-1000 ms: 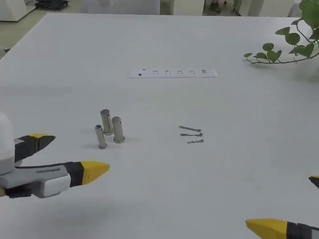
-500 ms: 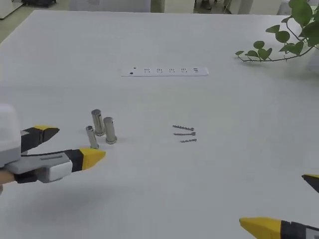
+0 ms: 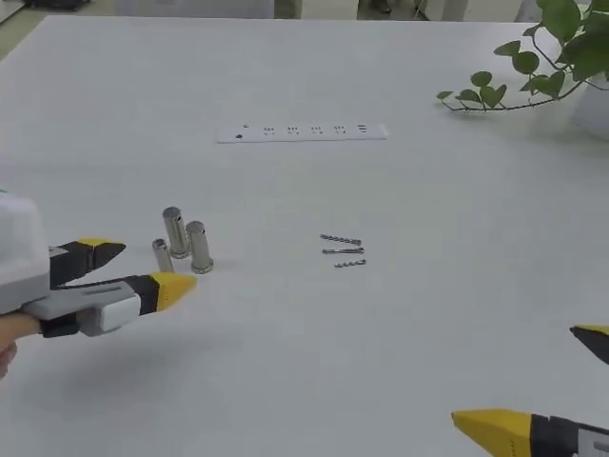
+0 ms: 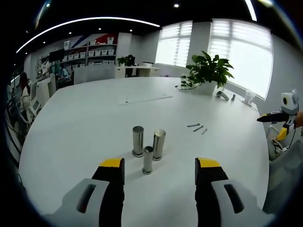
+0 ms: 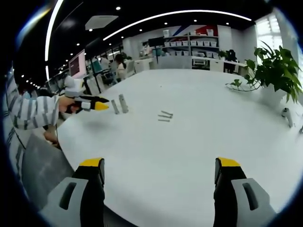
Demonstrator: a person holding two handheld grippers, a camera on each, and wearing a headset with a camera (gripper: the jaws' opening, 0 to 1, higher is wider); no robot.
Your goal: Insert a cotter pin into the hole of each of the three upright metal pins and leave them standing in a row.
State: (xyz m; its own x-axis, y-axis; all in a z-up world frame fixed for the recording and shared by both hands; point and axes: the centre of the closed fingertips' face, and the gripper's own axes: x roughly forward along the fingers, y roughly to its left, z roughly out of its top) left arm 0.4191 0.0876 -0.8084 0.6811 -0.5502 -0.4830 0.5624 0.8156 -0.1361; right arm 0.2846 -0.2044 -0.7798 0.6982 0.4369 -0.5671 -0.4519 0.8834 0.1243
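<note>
Head view: three metal pins [image 3: 181,243] stand clustered on the table [image 3: 428,190], with three cotter pins [image 3: 341,251] lying well apart from them. The left tool [image 3: 154,267] is spread near the metal pins. The right tool [image 3: 516,375] is spread and cut off by the frame.
Left gripper view: the holes in the metal pins are indiscernible.
Right gripper view: the cotter pins look tiny.

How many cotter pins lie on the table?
3, all right of the metal pins in the head view: farthest cotter pin, middle cotter pin, nearest cotter pin. None looks hidden.
</note>
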